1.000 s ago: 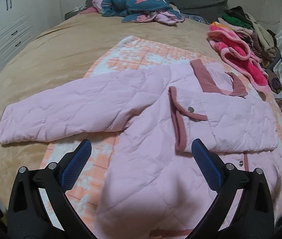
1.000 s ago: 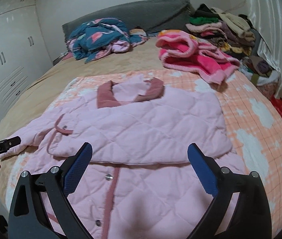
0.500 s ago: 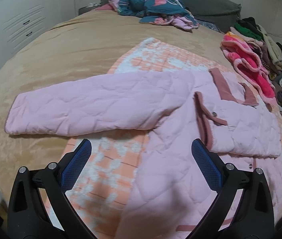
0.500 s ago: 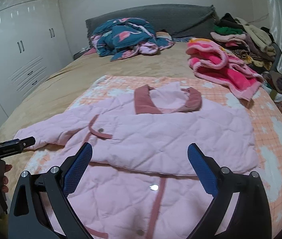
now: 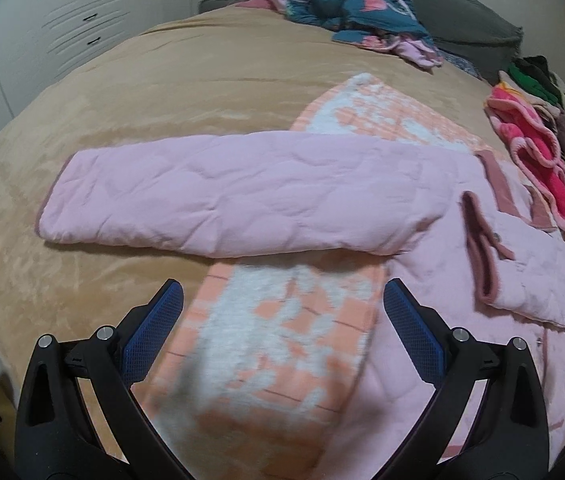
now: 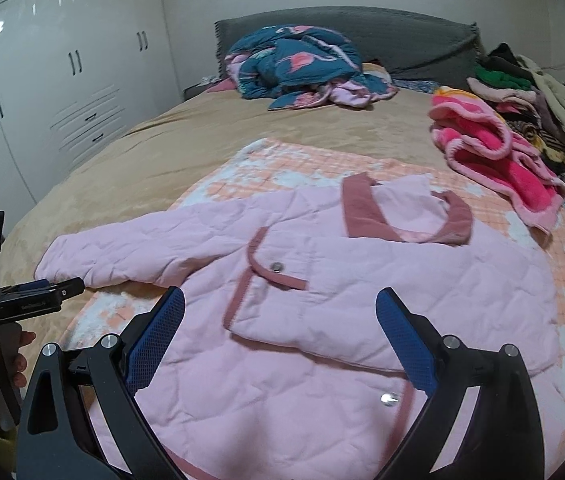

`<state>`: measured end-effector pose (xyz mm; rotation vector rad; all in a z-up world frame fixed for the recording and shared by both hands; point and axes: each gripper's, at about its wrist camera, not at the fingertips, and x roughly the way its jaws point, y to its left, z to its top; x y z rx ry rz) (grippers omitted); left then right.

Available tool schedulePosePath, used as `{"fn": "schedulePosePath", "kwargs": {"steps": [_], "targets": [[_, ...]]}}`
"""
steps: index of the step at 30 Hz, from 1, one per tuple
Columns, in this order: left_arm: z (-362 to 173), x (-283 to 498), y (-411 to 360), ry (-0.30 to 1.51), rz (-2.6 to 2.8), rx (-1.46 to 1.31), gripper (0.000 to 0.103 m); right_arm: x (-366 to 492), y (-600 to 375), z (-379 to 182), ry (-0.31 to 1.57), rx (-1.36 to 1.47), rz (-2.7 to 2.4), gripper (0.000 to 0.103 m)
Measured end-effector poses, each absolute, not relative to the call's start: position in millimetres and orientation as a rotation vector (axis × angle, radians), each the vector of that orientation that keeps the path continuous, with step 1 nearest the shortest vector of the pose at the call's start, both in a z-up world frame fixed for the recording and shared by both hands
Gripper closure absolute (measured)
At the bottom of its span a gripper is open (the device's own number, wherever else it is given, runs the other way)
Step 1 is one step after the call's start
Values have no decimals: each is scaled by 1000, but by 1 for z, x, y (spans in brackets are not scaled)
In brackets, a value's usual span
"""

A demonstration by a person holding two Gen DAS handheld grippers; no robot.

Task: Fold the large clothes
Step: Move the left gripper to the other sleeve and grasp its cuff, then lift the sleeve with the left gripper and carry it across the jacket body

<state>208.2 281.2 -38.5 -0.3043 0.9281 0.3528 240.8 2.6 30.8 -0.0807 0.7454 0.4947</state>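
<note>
left tool [image 5: 282, 328] agape | pink jacket [image 5: 322, 196] sleeve just ahead, untouched

Small print on the left gripper [image 6: 22, 304] is too blurred to read.

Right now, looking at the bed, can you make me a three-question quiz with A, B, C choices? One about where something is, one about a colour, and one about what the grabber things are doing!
1. Where does the pink jacket's long sleeve lie?
A. stretched out flat on the bed
B. tucked under the pillow
C. hanging off a chair

2. What colour is the jacket's collar?
A. green
B. dusty rose
C. white

3. What are the left gripper and right gripper doing?
A. both pinching the jacket
B. one is holding a sock
C. both open, holding nothing

Answers:
1. A, the sleeve sticks out sideways over the tan bedspread.
2. B, the collar is darker pink than the quilted body.
3. C, each pair of blue pads stands wide apart with only cloth far behind.
</note>
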Motion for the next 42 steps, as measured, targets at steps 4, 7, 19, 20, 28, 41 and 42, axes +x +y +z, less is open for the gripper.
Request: {"fn": "schedulePosePath", "kwargs": {"steps": [4,7,19,20,28,41,42], "targets": [[-49,201,304,934,380,-359,9,243,28,24,756,-108,524,7],[-60,195,323,949,417,-387,9,244,45,18,767,-124,544,7],[-95,178,386,965,540,-503,9,242,104,-8,811,-173,624,7],[-97,175,394,960,557,-521,9,242,109,-11,817,-181,631,7],[-110,160,444,895,631,-684,9,243,130,-27,842,-208,645,7],[-114,177,502,845,702,-836,32,248,105,-38,873,-174,590,7],[-113,179,503,849,700,-826,39,248,102,-39,876,-169,585,7]]}}
